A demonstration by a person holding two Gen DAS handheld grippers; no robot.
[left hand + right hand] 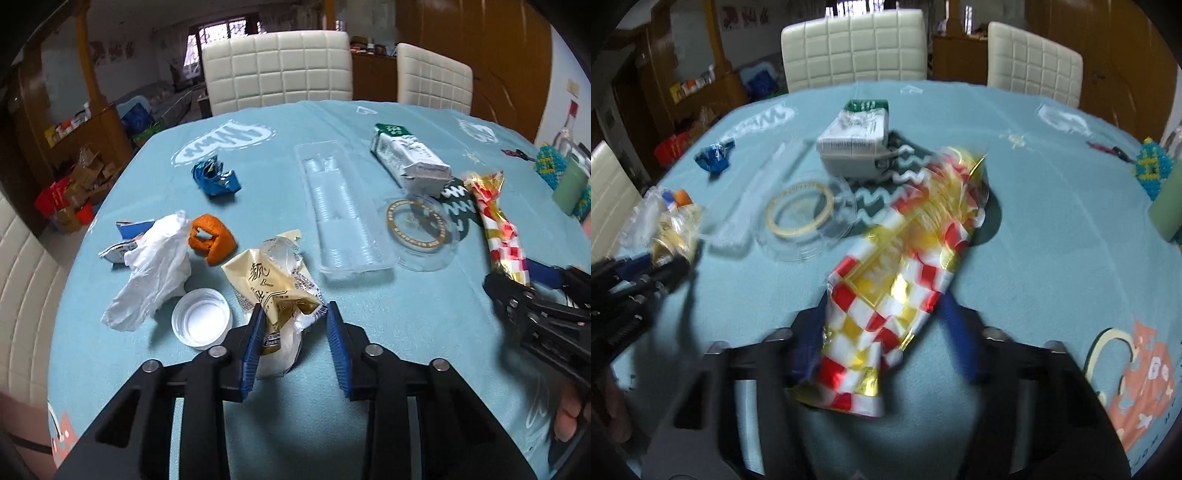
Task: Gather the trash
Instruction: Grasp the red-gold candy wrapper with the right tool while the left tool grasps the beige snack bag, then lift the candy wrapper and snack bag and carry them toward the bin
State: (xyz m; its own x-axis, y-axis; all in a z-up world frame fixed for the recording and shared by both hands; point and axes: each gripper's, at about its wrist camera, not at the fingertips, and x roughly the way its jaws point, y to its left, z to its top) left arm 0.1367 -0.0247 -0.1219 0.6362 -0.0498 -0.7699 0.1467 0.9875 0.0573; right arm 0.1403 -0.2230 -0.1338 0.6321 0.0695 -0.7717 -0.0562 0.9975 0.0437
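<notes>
My left gripper is open, its blue pads on either side of a cream bread wrapper lying on the blue tablecloth. The left pad touches the wrapper; the right pad stands apart. My right gripper is shut on a red, white and gold checked wrapper, which sticks up and away from it. The same wrapper and the right gripper show at the right of the left wrist view. The right wrist view is blurred.
Around the left gripper lie a white jar lid, a crumpled white tissue, an orange wrapper, a blue foil wrapper, a clear plastic tray, a clear round lid and a milk carton. Two cream chairs stand behind the table.
</notes>
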